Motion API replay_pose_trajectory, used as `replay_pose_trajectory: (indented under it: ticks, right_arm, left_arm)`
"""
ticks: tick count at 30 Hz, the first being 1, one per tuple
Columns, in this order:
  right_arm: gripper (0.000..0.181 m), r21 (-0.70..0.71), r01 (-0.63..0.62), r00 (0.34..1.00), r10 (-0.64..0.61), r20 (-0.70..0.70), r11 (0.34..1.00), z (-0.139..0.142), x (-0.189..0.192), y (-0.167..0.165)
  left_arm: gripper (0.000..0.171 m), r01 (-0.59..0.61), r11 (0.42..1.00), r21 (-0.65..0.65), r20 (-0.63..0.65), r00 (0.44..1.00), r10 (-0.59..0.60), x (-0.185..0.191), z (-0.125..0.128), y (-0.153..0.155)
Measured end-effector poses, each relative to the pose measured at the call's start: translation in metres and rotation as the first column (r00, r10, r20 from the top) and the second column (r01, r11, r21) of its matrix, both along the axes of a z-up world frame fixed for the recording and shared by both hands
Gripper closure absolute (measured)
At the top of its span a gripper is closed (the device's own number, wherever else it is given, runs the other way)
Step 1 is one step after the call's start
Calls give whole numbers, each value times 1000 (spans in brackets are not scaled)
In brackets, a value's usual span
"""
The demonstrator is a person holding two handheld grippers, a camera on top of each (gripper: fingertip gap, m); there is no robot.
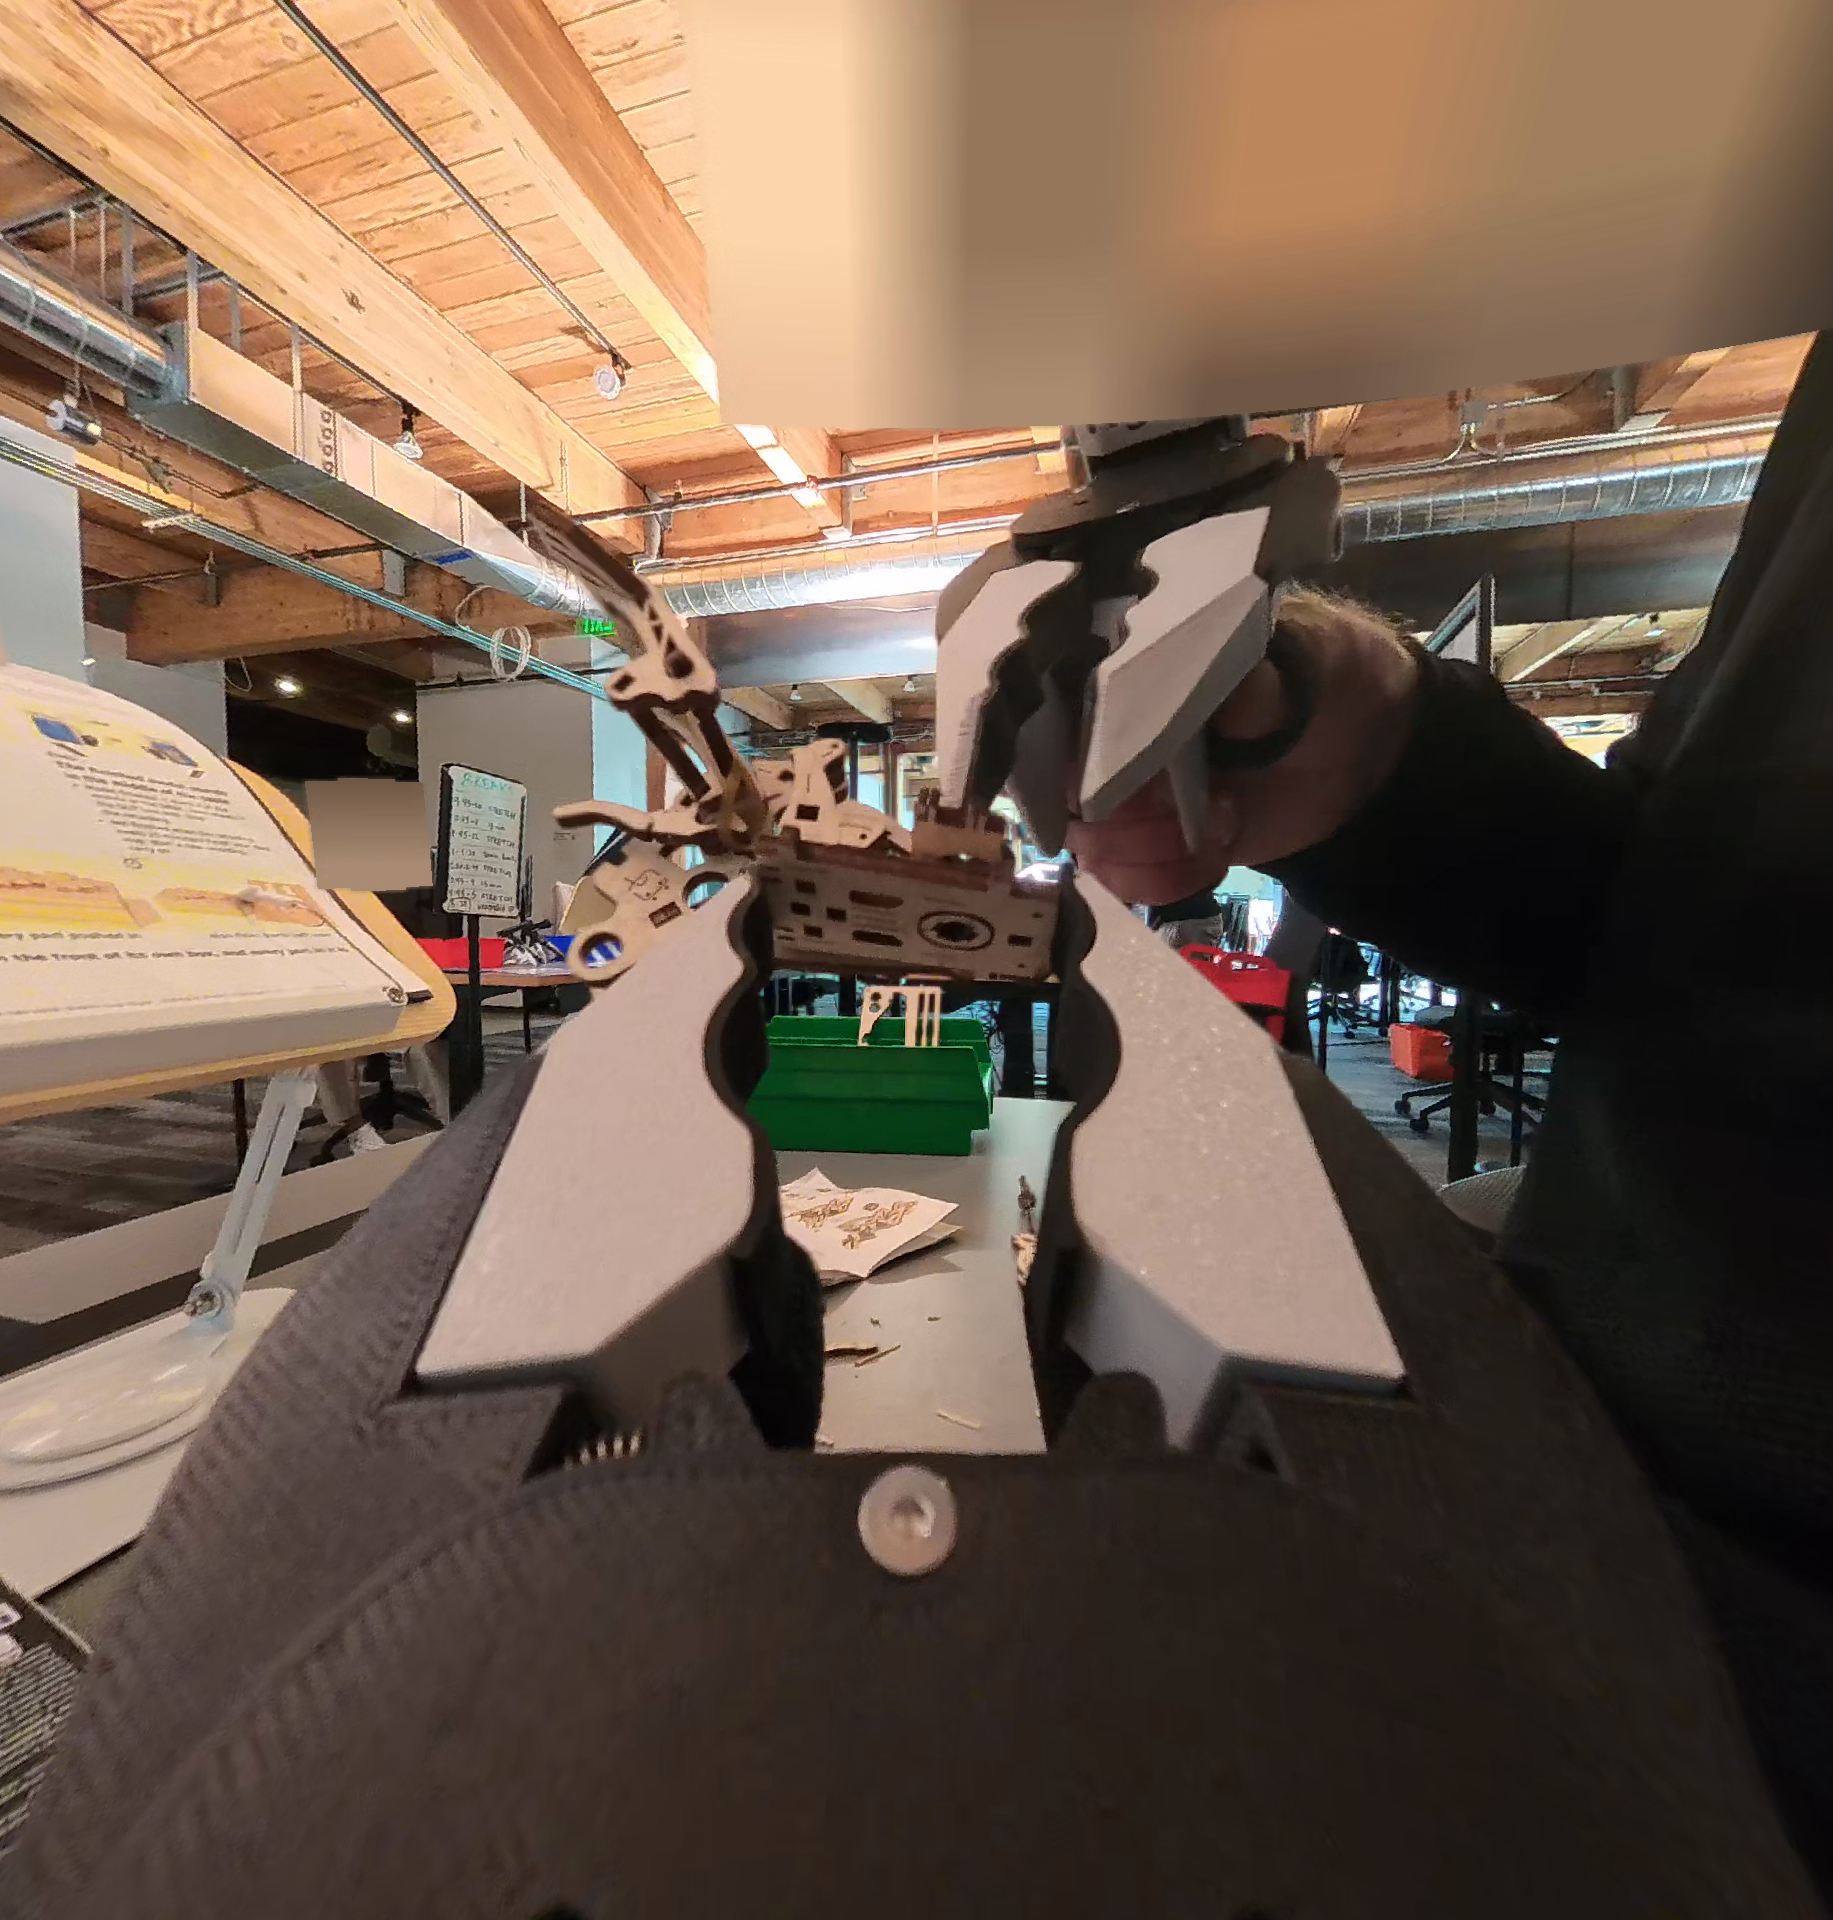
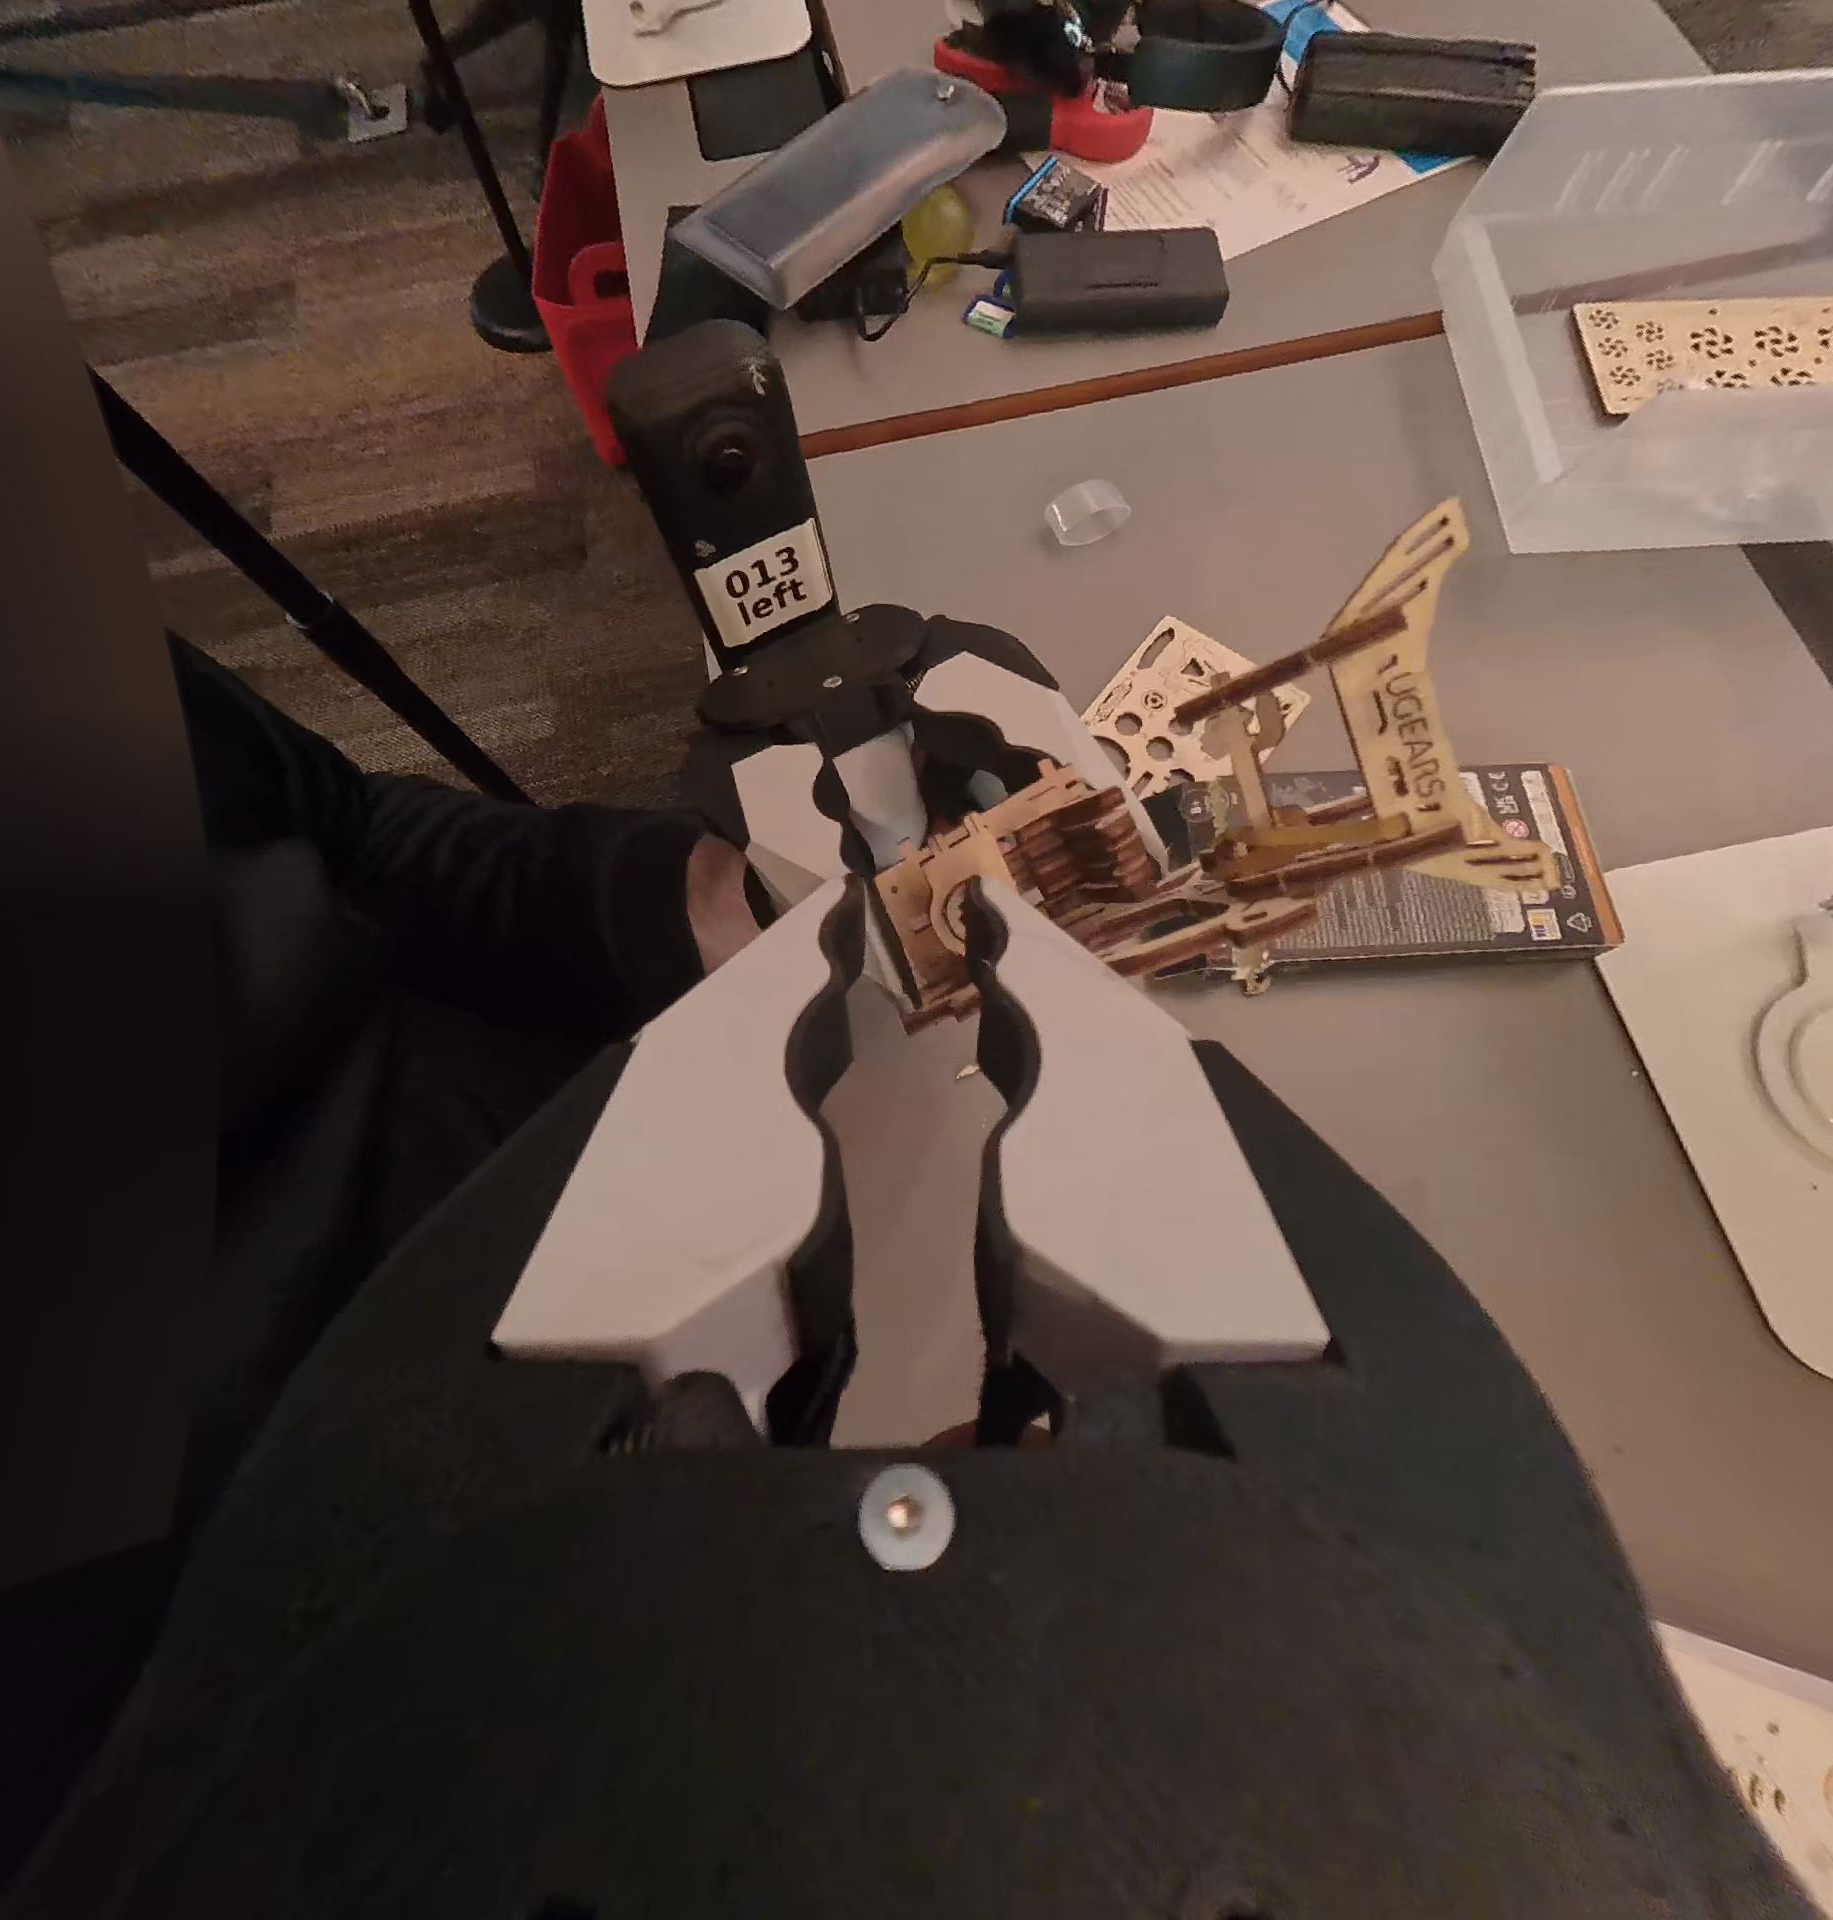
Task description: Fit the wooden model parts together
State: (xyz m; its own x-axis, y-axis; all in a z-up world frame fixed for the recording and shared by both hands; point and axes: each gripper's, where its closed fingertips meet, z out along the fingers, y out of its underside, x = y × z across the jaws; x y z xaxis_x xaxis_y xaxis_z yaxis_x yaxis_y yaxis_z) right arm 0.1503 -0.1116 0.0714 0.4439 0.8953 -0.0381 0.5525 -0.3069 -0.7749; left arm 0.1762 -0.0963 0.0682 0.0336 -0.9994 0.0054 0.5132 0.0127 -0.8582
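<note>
A wooden model (image 1: 912, 925) with a boxy slotted body and a long curved arm (image 1: 642, 644) is held up above the grey table (image 1: 922, 1351). My left gripper (image 1: 910, 904) is shut on the body, one finger on each side. My right gripper (image 1: 979, 816) comes down from above onto the stepped part at the model's top right end. In the right wrist view the right gripper (image 2: 912, 894) is nearly closed around the end panel of the model (image 2: 1057, 852). The left gripper (image 2: 922, 821) grips the body from the far side. The model's arm (image 2: 1400, 675) points right.
A green bin (image 1: 870, 1091) and a paper leaflet (image 1: 870, 1216) lie ahead. An instruction booklet on a stand (image 1: 164, 883) is at the left. A dark kit box (image 2: 1411, 904), a punched wooden sheet (image 2: 1172, 696), a clear plastic box (image 2: 1670, 312) and chargers (image 2: 1109, 275) share the table. My left and right fingertips are right by each other.
</note>
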Motion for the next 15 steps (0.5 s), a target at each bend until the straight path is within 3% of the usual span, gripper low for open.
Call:
replay_pose_trajectory:
  ticks: [15]
  right_arm:
    - [164,55,0,1000,1,-18,998,4,-1,-6]
  left_arm:
    - [120,30,999,-29,42,999,-29,-2,5,-1]
